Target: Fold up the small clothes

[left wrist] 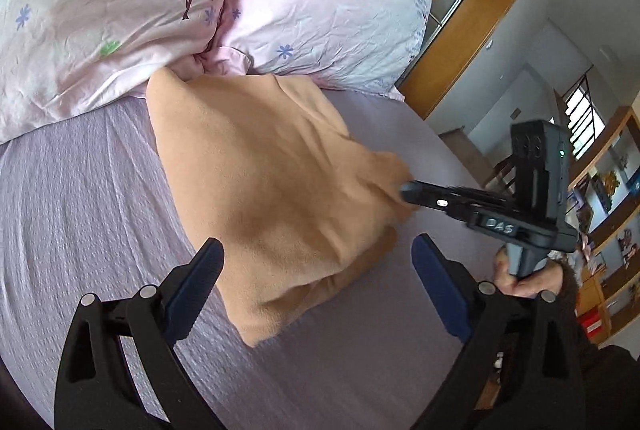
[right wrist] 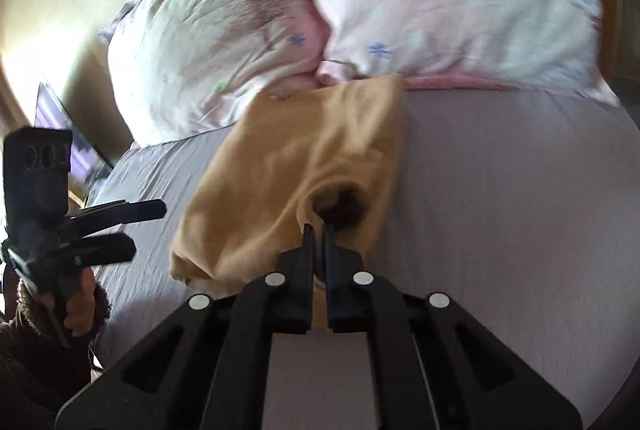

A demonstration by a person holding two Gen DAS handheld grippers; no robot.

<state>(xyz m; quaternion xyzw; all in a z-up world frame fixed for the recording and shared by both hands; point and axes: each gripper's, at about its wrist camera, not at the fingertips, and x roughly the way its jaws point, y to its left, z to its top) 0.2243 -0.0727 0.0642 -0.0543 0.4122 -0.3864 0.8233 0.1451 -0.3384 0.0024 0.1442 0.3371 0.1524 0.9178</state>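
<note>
A tan fleece garment (left wrist: 264, 166) lies folded on the lilac bedsheet (left wrist: 80, 198), its far end against the pillows. My left gripper (left wrist: 316, 250) is open, hovering just above the garment's near edge, holding nothing. My right gripper (right wrist: 318, 228) is shut on the garment's edge (right wrist: 304, 198), which bunches up around the fingertips. In the left wrist view the right gripper (left wrist: 408, 192) reaches in from the right and pinches the garment's right corner. In the right wrist view the left gripper (right wrist: 140, 226) is at the left, open, apart from the cloth.
Two pale pink floral pillows (left wrist: 320, 2) lie at the head of the bed behind the garment. A wooden headboard and cabinet (left wrist: 472, 10) stand at the right. Bare sheet (right wrist: 500, 198) lies right of the garment.
</note>
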